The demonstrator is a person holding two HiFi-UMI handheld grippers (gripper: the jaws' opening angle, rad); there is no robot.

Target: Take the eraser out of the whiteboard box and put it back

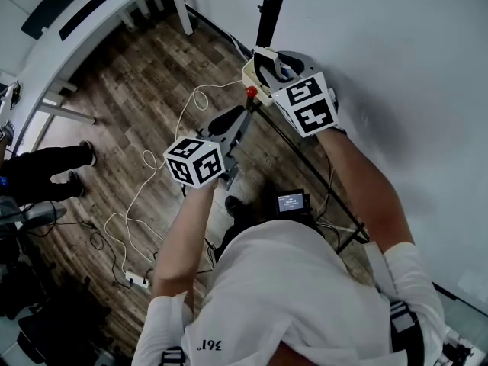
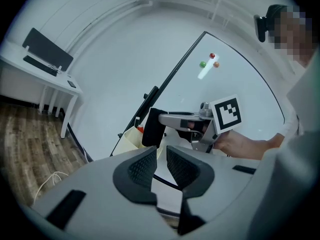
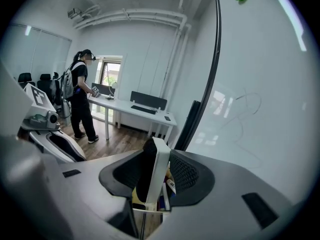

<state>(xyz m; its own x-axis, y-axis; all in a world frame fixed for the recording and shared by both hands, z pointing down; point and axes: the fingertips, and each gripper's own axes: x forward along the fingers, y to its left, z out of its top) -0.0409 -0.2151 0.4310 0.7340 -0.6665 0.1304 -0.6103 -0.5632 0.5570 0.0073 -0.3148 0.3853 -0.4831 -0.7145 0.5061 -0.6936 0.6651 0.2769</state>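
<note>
Our right gripper (image 3: 158, 160) had its jaws clamped on the eraser (image 3: 159, 180), which stood upright just above the box (image 2: 129, 138). Our left gripper (image 2: 161, 158) had its jaws barely apart and empty.

Left gripper (image 2: 161, 165): grey shell, black ribbed pads (image 2: 141, 170).
Right gripper (image 3: 160, 170): likewise.
Marker cubes (image 1: 194, 161): white, black squares, behind jaws.
Shirt (image 1: 297, 296): white, short sleeves.

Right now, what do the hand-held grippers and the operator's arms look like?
The left hand-held gripper and right hand-held gripper look alike: smooth grey bodies with black rectangular insets, and curved black pads with a fine grid texture. Each carries a white cube of black square markers. The person wears a white short-sleeved T-shirt.
</note>
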